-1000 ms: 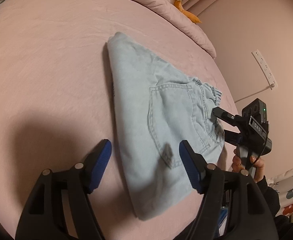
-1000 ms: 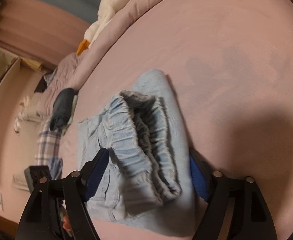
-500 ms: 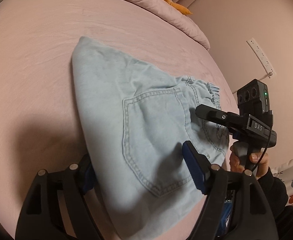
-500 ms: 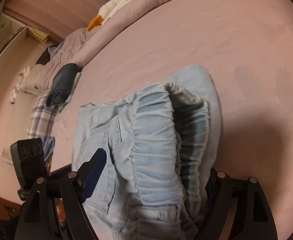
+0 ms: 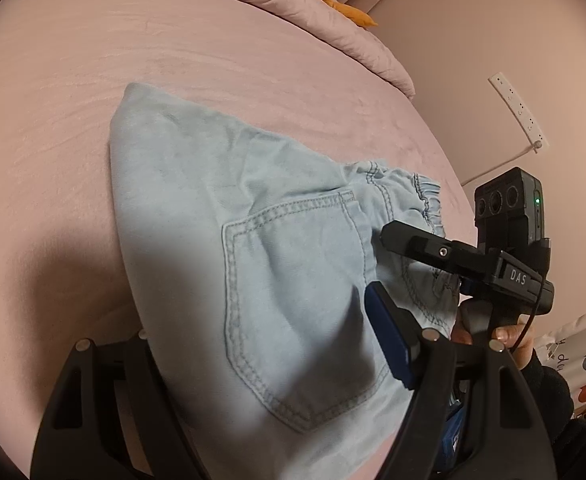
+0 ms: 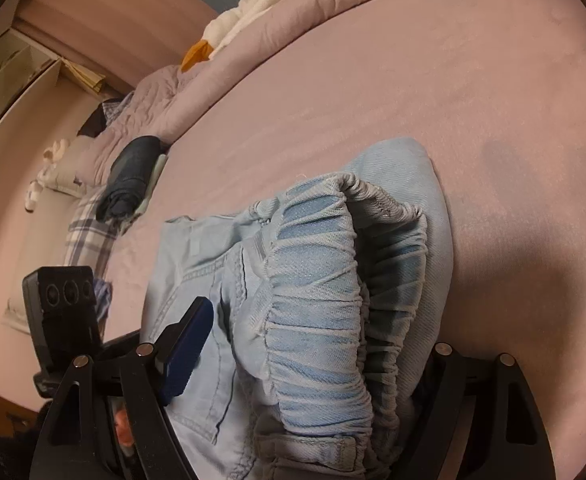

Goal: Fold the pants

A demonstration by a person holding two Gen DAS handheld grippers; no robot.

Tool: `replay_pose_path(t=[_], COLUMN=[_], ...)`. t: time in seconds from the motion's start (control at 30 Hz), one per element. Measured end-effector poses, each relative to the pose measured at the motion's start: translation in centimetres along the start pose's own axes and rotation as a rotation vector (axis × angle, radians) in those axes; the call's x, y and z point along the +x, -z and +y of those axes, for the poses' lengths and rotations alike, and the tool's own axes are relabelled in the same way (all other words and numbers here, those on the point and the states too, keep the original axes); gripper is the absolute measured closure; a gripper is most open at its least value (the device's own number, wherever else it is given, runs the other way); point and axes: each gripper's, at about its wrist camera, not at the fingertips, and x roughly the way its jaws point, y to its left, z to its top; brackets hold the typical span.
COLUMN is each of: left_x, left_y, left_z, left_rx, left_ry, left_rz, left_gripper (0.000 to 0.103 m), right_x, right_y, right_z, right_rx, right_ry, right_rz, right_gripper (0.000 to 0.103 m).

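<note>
Folded light-blue denim pants [image 5: 293, 264] lie on the pink bed [image 5: 73, 140], back pocket up. My left gripper [image 5: 257, 316] straddles their near end with jaws wide. Its right pad [image 5: 385, 332] rests over the cloth, and its left finger is hidden behind the fold. My right gripper [image 6: 317, 328] straddles the bunched elastic waistband [image 6: 313, 320]. Its left pad [image 6: 185, 348] stands clear of the cloth, while the right finger is hidden behind the waistband. From the left wrist, the right gripper [image 5: 421, 260] shows at the waistband end, held by a hand [image 5: 505, 336].
A rolled pink quilt [image 5: 333, 20] and a white plush toy with an orange beak [image 5: 345, 12] lie along the far side. A power strip [image 5: 517, 112] hangs on the wall. A dark folded garment [image 6: 133, 172] and plaid cloth [image 6: 89, 232] lie further along the bed.
Both grippers moved in on the pants. The left one slid from the near corner to straddle the fold, its left finger going out of sight. The waistband now fills the right jaws.
</note>
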Motion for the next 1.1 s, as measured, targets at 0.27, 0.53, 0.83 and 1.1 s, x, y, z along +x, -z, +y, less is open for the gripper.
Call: replay_pose_path(t=[0.27, 0.53, 0.83, 1.1], left_x=[0.3, -0.4, -2.5, -4.4], left_y=[0.0, 0.1, 0.8, 1.5], left_z=[-0.7, -0.6, -1.1, -2.2], left_rx=[0.011, -0.012, 0.001, 0.037], left_ry=[-0.067, -0.126, -0.127, -0.123], left_rz=[-0.012, -0.049, -0.090, -0.138], left_gripper=[0.034, 0.056, 0.070, 0.070], right_x=[-0.6, -1.6, -2.5, -2.7], right_y=[0.8, 1.7, 2.7, 3.5], right_z=[1.2, 3.1, 5.5, 8.4], right_rx=[0.013, -0.026, -0.068, -0.118], right_ry=[0.102, 0.164, 0.168, 0.145], right_rz=[-0.036, -0.089, -0.132, -0.148], right_gripper=[0.036, 0.052, 0.059, 0.061])
